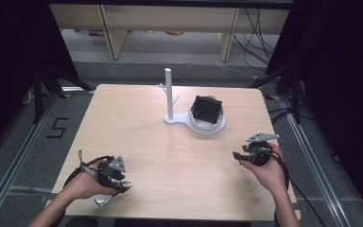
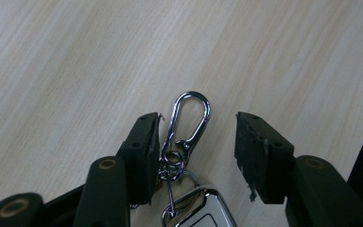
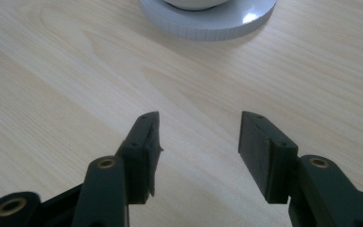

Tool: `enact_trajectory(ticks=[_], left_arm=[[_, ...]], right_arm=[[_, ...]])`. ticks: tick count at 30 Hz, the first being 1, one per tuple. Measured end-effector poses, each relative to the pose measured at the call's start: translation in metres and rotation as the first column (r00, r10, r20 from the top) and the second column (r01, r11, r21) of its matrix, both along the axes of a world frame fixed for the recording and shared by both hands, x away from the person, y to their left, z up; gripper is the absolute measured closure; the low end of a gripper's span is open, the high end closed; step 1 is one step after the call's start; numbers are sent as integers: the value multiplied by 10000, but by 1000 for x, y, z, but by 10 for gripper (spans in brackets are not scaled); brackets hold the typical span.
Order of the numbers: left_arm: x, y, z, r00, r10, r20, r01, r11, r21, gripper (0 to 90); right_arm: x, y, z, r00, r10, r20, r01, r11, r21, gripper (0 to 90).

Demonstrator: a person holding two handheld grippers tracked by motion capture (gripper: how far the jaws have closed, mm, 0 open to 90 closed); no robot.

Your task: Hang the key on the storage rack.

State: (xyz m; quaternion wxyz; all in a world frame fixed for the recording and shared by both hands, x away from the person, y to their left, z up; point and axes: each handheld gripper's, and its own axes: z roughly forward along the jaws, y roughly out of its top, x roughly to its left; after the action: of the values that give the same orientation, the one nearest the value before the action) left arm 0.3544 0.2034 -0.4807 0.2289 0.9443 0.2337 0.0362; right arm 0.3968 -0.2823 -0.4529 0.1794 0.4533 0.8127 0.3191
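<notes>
My left gripper (image 2: 198, 142) has its fingers (image 2: 144, 146) spread, straddling the keychain's carabiner clip (image 2: 189, 120) without pinching it; the clip lies flat on the table (image 2: 75, 56) near the near-left corner, chrome fob (image 2: 196, 210) trailing back, so I judge I'm lined up to grab it. My right gripper (image 3: 199, 142) waits with released, empty fingers by the right edge, aimed at the white hanger stand (image 1: 170, 97) and its dish (image 3: 208, 21) toward the far edge, likely the clip's destination.

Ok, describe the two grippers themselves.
The left gripper and right gripper are black, each topped by a grey three-cornered plate. Each has two black jaws with flat pads, brass-coloured pivot pins, and a trailing black cable. The forearms are bare.
</notes>
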Motion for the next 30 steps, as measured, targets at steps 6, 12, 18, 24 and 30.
enact_trajectory(ticks=[6,12,18,24,30], left_arm=[[2,-1,1,9985,-526,-145,533,9972,532,495],[4,-2,0,9982,-564,-202,576,9962,661,491],[5,-2,-2,9985,-454,-303,478,9953,846,500],[8,-2,-6,9974,-479,-539,533,9931,1046,513],[11,-2,-6,9973,-433,-589,498,9922,1140,549]], right_arm=[[-1,1,2,10000,-49,-52,49,10000,48,499],[0,0,1,9999,70,75,-70,10000,-25,499],[0,1,0,9999,118,-9,-118,9999,-63,498],[-1,2,1,9999,-9,-123,10,10000,58,498],[-1,2,0,9999,94,-55,-94,10000,-9,498]])
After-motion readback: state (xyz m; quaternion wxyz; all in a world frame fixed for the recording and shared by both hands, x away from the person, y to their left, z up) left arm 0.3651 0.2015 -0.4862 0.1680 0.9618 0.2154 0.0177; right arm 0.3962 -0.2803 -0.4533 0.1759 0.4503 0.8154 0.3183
